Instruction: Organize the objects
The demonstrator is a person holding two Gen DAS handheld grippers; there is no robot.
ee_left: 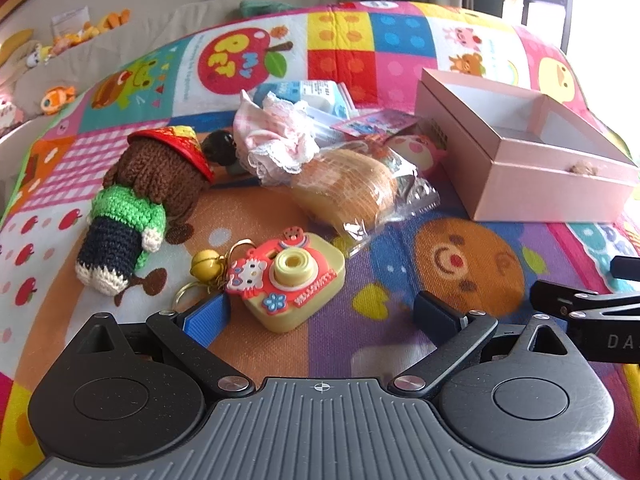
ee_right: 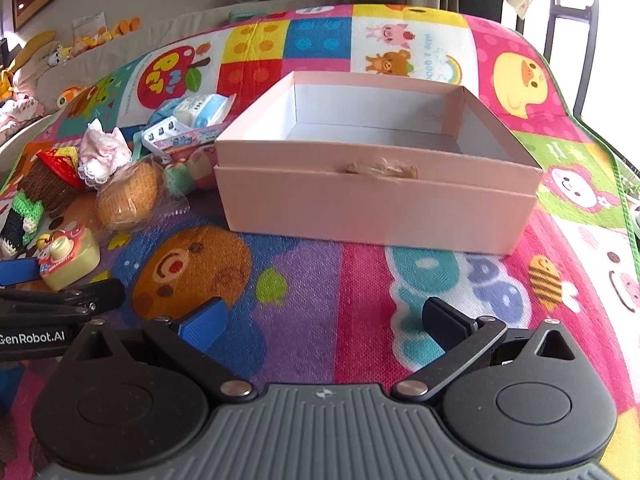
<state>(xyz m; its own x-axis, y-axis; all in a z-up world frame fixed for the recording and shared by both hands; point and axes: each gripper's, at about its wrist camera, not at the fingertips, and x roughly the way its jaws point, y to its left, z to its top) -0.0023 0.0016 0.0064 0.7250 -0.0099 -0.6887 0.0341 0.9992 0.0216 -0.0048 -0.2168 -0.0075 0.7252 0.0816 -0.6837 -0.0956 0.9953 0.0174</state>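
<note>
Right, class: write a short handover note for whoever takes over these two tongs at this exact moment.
Left tongs: open, holding nothing, just short of the yellow toy camera.
Right tongs: open, holding nothing, facing the pink box.
Crochet doll, wrapped bread and lace cloth lie piled on the mat, left of the box.
Done: nothing visible in the box.
Left: every toy, probably the camera first.
</note>
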